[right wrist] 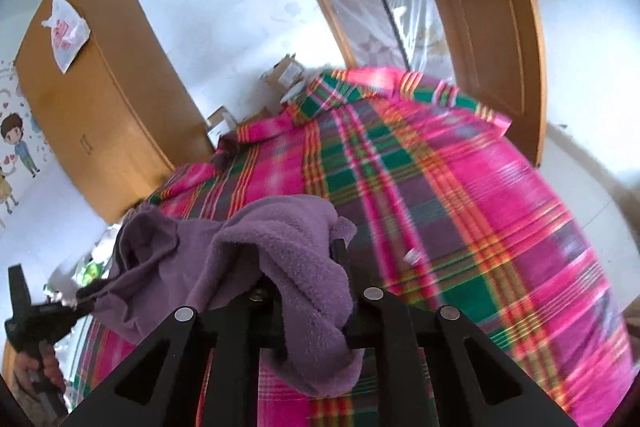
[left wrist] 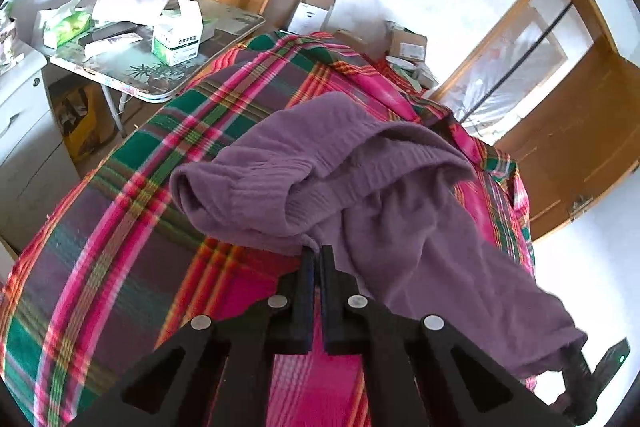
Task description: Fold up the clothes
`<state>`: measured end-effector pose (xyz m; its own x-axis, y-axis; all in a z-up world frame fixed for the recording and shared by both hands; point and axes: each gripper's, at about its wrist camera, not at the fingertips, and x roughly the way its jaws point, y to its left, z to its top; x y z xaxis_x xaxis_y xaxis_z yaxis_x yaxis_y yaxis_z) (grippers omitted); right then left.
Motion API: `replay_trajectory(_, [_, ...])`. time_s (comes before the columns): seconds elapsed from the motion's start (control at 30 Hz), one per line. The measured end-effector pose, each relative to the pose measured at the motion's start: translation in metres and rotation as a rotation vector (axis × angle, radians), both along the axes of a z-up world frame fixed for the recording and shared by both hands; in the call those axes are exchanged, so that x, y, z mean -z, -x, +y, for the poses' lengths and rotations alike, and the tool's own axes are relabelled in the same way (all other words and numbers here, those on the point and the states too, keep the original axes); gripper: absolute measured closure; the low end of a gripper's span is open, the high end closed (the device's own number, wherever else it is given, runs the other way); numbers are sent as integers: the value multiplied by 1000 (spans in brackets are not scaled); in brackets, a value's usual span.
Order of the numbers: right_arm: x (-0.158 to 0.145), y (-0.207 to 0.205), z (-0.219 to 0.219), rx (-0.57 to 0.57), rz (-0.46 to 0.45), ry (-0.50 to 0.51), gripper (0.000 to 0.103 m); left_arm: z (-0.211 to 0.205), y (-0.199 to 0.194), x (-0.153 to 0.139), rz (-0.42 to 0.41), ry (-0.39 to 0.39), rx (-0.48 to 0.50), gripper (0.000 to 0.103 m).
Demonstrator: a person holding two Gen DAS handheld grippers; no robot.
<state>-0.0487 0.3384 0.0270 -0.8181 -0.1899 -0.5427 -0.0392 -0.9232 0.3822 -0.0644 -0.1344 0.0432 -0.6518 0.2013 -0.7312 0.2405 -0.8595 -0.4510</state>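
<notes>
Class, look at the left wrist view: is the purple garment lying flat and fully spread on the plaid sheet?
No: the purple garment hangs bunched and draped above the plaid sheet, pinched by the left claw.

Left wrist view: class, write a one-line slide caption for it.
Left gripper pinches an edge of the purple garment above a plaid bedspread, cluttered table behind.

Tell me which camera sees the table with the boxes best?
The left wrist view: the table stands clear beside the bed, with a green-and-white box and tissue packs on top. The right wrist view shows only shiny bits of it behind the purple garment.
</notes>
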Motion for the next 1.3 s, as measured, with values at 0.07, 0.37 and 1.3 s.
replay_trajectory(0.07, [-5,-3,6,18,15,-18,88,7,-4,2,-4,-7,26,101])
replay_trajectory(0.37, [-6,-17,39,146,11,-63,88,44,-22,9,-17,-12,126,101])
replay_trajectory(1.3, [15,-68,26,288,-152,-214,76,111,30,-41,91,333,421,78])
